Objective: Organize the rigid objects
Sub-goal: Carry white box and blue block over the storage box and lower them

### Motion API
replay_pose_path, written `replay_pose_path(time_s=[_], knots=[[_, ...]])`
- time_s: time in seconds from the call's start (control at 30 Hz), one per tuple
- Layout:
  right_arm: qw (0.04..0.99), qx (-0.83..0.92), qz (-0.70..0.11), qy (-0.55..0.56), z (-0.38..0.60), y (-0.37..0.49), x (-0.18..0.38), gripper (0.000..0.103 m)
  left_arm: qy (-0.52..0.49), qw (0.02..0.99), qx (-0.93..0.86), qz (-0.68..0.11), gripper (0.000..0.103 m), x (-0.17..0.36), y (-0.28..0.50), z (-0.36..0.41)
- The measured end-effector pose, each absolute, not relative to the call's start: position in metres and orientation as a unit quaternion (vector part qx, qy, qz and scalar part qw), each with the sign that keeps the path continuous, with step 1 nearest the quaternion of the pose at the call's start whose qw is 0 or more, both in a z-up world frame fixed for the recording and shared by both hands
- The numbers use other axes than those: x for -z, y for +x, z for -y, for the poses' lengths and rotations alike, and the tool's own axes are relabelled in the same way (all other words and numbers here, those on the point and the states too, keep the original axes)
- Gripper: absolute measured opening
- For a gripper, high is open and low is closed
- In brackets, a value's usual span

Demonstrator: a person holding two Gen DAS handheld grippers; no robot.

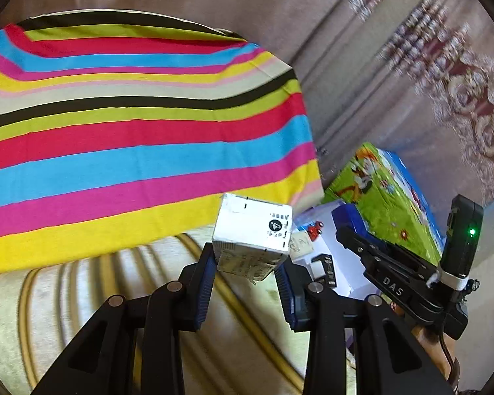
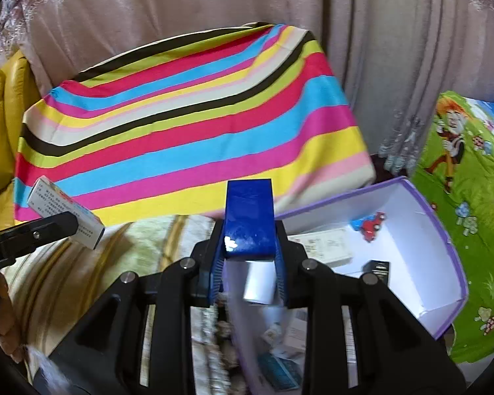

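Observation:
My left gripper (image 1: 247, 270) is shut on a small white carton (image 1: 252, 233) with printed text, held in the air over the striped seat; the same carton shows at the left of the right wrist view (image 2: 66, 210). My right gripper (image 2: 248, 263) is shut on a glossy blue box (image 2: 249, 217), held above the near edge of the open purple-rimmed white box (image 2: 444, 230). That box holds a white packet (image 2: 326, 247), a small black item (image 2: 377, 268) and more small packs near its front.
A rainbow-striped cushion (image 2: 187, 131) stands behind on the beige striped sofa seat (image 1: 82, 296). A green cartoon-print mat (image 2: 461, 197) lies right of the box. Pink curtains (image 2: 378, 33) hang at the back. A yellow leather cushion (image 2: 3, 115) is at far left.

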State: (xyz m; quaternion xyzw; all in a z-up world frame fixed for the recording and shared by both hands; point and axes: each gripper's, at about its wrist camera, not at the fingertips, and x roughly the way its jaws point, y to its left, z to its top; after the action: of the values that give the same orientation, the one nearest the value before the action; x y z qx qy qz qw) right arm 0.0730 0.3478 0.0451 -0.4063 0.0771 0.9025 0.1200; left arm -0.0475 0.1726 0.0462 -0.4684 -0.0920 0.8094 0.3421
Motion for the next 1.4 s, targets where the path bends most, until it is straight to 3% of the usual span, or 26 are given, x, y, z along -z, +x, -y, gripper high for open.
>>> replay_pose_path(time_s=[1.4], knots=[[0.256,-0.87,-0.072,-0.415,-0.43,0.127,-0.043,0.031,-0.497,0.431,-0.753,-0.033,0.037,-0.036,-0.017,-0.302]])
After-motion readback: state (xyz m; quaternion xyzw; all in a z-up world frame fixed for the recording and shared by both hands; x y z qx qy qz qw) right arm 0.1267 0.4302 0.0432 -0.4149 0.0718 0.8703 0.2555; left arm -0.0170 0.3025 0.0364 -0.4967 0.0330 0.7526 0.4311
